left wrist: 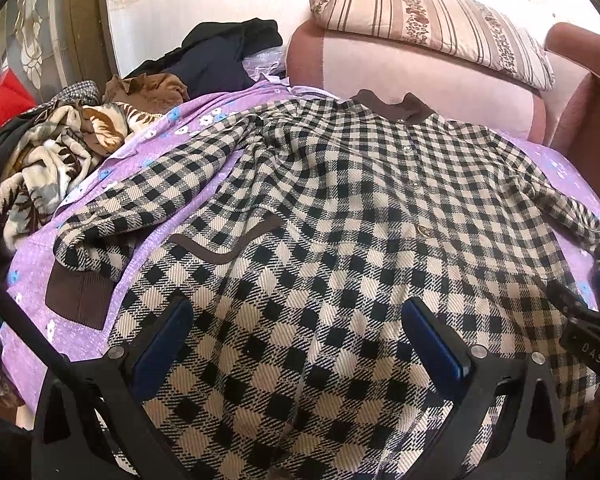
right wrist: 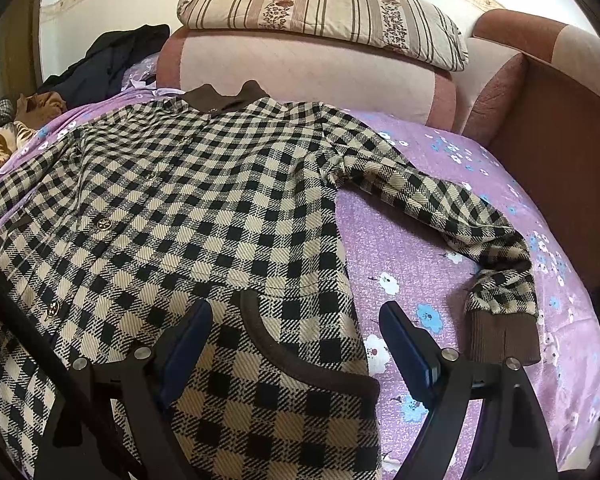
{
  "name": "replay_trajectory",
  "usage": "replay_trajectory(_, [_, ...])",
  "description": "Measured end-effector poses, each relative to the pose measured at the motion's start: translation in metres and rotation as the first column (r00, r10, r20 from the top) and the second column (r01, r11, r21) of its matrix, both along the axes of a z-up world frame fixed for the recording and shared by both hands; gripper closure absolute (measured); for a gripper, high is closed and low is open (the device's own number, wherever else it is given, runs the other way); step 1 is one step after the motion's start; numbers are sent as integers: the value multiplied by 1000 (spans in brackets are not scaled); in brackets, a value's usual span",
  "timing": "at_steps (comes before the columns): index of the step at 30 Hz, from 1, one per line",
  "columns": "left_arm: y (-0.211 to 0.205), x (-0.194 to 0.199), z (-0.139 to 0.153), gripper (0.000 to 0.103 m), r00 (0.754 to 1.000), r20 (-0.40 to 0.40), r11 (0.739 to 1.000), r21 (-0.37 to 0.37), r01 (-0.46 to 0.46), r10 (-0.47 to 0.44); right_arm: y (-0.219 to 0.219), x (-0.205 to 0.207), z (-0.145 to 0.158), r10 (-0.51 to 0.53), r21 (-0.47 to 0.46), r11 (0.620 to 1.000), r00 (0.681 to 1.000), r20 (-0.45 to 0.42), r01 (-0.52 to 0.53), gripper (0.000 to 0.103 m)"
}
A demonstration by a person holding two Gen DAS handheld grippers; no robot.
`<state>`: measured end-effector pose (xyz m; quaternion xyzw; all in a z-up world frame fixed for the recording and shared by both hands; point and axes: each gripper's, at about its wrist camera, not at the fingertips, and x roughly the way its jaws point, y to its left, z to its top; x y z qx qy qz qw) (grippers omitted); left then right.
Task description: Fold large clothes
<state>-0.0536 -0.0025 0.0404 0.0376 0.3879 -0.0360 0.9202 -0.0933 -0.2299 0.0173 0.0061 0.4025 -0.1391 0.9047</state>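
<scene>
Your left gripper (left wrist: pixel 298 344) sits nearest in the left wrist view, jaws spread wide over the lower front of the checked jacket (left wrist: pixel 340 208), gripping nothing. That jacket lies flat, front up, on the purple floral sheet (left wrist: pixel 32 264), brown collar (left wrist: pixel 396 106) at the far end, one sleeve bent out to the left. A heap of clothes (left wrist: pixel 60 152) lies far left, a striped pillow (left wrist: pixel 428 24) beyond. Right wrist view: your right gripper (right wrist: pixel 296 338) is likewise wide and empty, straddling the jacket's right edge by the brown-trimmed pocket (right wrist: pixel 300 360); the right sleeve (right wrist: pixel 452 216) lies out across the sheet.
</scene>
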Motion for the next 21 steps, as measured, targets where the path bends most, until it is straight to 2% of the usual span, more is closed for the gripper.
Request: replay_trajectory(21, [3, 0, 0, 0, 999, 26, 999, 13, -32, 32, 0, 1, -4, 0, -6, 1000, 1000, -12, 0, 14])
